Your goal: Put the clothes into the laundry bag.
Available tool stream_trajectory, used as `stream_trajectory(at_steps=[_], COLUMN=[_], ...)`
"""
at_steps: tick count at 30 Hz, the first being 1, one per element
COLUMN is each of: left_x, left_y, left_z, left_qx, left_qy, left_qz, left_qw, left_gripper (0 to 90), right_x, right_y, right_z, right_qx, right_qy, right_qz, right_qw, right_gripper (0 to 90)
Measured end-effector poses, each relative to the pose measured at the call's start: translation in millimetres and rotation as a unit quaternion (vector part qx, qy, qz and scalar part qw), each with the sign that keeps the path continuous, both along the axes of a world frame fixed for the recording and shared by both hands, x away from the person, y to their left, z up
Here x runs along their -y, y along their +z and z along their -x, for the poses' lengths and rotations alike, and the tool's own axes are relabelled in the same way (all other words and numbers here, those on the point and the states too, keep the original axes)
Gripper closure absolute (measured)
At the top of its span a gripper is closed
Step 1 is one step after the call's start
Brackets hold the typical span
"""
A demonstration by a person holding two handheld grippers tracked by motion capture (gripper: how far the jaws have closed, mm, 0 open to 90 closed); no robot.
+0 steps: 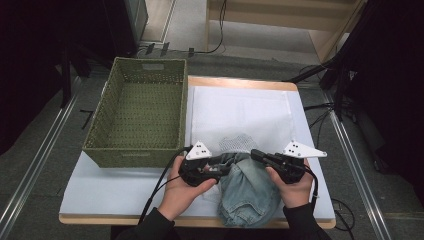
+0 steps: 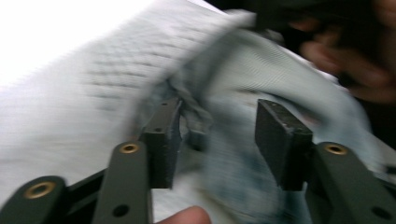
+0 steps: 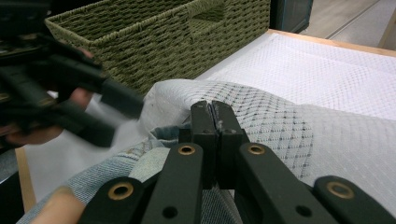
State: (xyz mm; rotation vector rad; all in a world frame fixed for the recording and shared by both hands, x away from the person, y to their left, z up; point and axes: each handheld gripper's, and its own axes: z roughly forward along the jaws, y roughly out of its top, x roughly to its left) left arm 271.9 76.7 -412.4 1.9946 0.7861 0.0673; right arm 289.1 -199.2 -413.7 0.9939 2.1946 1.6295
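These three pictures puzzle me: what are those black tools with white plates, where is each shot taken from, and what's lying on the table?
No robot here: a person holds a two-jaw gripper in each hand. The wide picture comes from a camera above, looking down on the table. There you see the left gripper and the right gripper meeting over a crumpled piece of light blue denim clothing, which lies on a white cloth. A green woven basket stands to the left, with nothing visible inside. The other two pictures come from cameras riding on the grippers, looking along their black jaws. The left gripper's jaws stand apart around a denim fold. The right gripper's jaws are pressed together; whether they pinch any fabric, I cannot tell.
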Motion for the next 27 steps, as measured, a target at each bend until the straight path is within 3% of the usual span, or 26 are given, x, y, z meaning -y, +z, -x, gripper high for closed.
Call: stream_trajectory(at_steps=[2, 4, 7, 8, 9, 13, 16, 18, 19, 21, 23, 24, 27], left_x=[11.6, 22.5, 32.5, 36.7, 36.7, 45.6, 46.3, 44.5, 41.6, 40.0, 31.9, 31.9, 22.9], left_y=[-3.1, -9.0, -17.9, -22.3, -22.3, -32.1, -36.2, -35.7, -32.9, -31.3, -23.8, -23.8, -14.1], left_z=[7.2, 10.0, 7.7, 4.5, 4.5, -0.2, -3.7, -4.7, -3.5, -3.1, -2.8, -2.8, -3.1], left_qx=[-0.002, -0.001, 0.003, 0.008, 0.008, 0.012, 0.011, 0.006, 0.010, 0.008, 0.009, 0.009, 0.032], left_qy=[-0.031, -0.045, -0.036, -0.014, -0.014, 0.010, 0.019, 0.017, 0.021, 0.022, 0.048, 0.048, 0.092], left_qz=[-0.008, -0.024, -0.045, -0.060, -0.060, -0.094, -0.113, -0.119, -0.119, -0.110, -0.057, -0.057, -0.006], left_qw=[0.9995, 0.9987, 0.9983, 0.9981, 0.9981, 0.9954, 0.9933, 0.9927, 0.9926, 0.9936, 0.9972, 0.9972, 0.9952], left_gripper=[46.4, 41.5, 39.3, 40.0, 41.5, 42.8, 51.9, 66.1, 81.1, 83.1, 84.8, 84.9, 84.9], right_x=[-1.2, -2.0, -3.0, -3.1, -3.1, -4.3, -5.9, -6.7, -6.9, -6.8, -5.6, -5.6, -3.9], right_y=[-0.2, -0.5, -1.0, -1.3, -1.3, -2.6, -3.4, -3.4, -2.9, -2.6, -0.3, -0.3, 5.4], right_z=[0.2, 0.3, 1.0, 0.9, 0.9, 0.5, 1.1, 1.6, 1.7, 1.9, 3.1, 3.1, 5.7], right_qx=[-0.001, 0.000, -0.003, -0.002, -0.002, -0.004, -0.006, -0.006, -0.004, -0.003, 0.002, 0.002, 0.014], right_qy=[0.002, 0.002, 0.003, 0.004, 0.004, 0.008, 0.012, 0.012, 0.012, 0.011, 0.008, 0.008, 0.004], right_qz=[0.001, 0.002, 0.004, 0.005, 0.005, 0.007, 0.009, 0.010, 0.009, 0.009, 0.007, 0.007, 0.002], right_qw=[1.0000, 1.0000, 1.0000, 1.0000, 1.0000, 0.9999, 0.9999, 0.9999, 0.9999, 0.9999, 0.9999, 0.9999, 0.9999], right_gripper=[90.0, 90.0, 90.0, 90.0, 90.0, 90.0, 90.0, 90.0, 90.0, 90.0, 90.0, 90.0, 90.0])
